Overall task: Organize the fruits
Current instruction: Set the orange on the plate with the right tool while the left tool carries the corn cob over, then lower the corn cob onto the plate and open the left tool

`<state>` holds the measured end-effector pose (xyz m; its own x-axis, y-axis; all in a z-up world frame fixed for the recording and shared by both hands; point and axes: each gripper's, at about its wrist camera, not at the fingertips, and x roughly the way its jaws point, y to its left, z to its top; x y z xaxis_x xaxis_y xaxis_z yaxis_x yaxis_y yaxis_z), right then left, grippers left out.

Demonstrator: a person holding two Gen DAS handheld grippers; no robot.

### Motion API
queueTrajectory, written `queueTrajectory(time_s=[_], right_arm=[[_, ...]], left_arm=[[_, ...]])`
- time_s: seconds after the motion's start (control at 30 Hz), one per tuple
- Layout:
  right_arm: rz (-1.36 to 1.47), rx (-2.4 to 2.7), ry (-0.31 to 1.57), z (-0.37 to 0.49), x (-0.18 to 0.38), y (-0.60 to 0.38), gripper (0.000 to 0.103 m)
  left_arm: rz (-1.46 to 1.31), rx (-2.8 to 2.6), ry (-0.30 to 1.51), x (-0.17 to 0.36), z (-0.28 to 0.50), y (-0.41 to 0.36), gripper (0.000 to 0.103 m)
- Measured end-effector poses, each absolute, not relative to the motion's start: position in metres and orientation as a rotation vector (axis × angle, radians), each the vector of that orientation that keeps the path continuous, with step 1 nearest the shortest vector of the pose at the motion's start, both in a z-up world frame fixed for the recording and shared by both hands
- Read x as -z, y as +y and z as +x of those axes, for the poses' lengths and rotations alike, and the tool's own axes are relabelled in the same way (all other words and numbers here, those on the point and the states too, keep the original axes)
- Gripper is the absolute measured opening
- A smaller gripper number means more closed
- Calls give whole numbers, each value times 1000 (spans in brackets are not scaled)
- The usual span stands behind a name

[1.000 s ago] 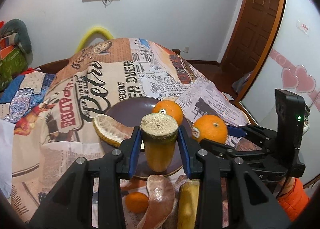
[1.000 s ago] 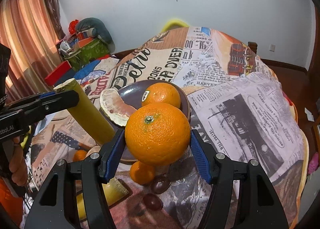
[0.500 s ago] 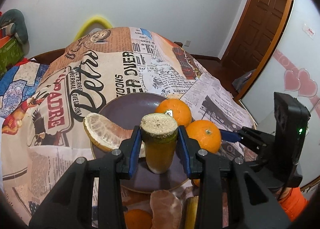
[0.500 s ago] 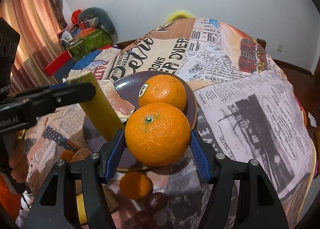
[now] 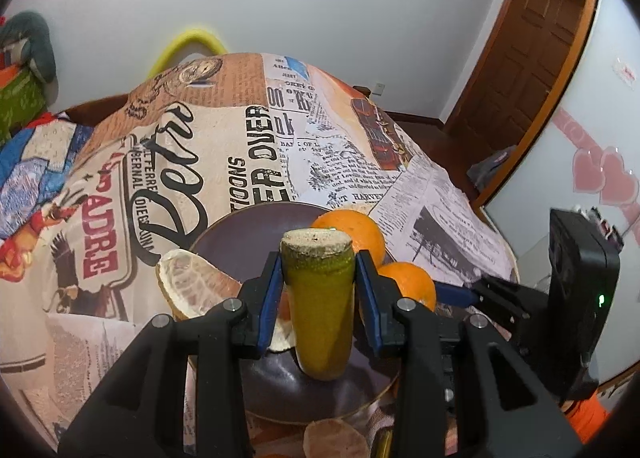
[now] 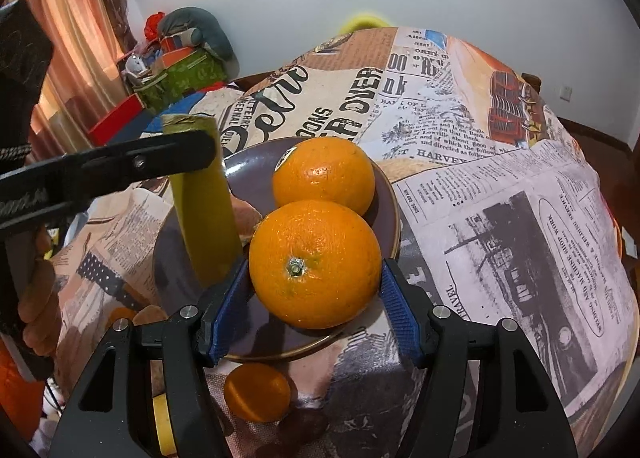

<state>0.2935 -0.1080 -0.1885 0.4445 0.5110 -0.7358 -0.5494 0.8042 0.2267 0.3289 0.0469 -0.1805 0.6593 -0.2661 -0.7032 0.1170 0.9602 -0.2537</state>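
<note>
My left gripper (image 5: 318, 278) is shut on a yellow-green sugarcane piece (image 5: 320, 310) and holds it upright, its lower end on or just above the dark plate (image 5: 240, 234). My right gripper (image 6: 314, 298) is shut on an orange (image 6: 316, 262) low over the plate's (image 6: 384, 193) near right part. A second orange with a sticker (image 6: 324, 175) lies on the plate behind it. A peeled pomelo wedge (image 5: 192, 286) rests on the plate's left rim. The sugarcane (image 6: 204, 201) and left gripper finger (image 6: 120, 165) show in the right wrist view.
A small tangerine (image 6: 256, 392) and a yellow fruit piece (image 6: 160, 422) lie on the newspaper-print cloth (image 6: 500, 217) before the plate. A peeled segment (image 5: 332, 438) lies at the plate's near edge. Boxes and bags (image 6: 176, 61) stand at far left, a wooden door (image 5: 532, 53) at right.
Both grippers moved forward and down over the plate. The sugarcane piece now stands low on the plate's near part; the held orange sits right beside the plated orange.
</note>
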Motion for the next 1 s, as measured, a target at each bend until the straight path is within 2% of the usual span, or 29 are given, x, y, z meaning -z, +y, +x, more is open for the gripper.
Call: queueTrajectory(time_s=[0.27,0.33,0.4,1.0], right_arm=[[-52,-656,907,292,188,-108,68],[-59,-646,900,291,186,-109,70],[-59,-645,899,289,183,-109,70],[-62,-604,798,244,133,-126,70]], left_arm=[[-132,162,852,189,331,43,39],[-123,179,860,189,328,41,45],[-112,179,850,185,323,39,46],[-80,140,782,138,253,44,46]])
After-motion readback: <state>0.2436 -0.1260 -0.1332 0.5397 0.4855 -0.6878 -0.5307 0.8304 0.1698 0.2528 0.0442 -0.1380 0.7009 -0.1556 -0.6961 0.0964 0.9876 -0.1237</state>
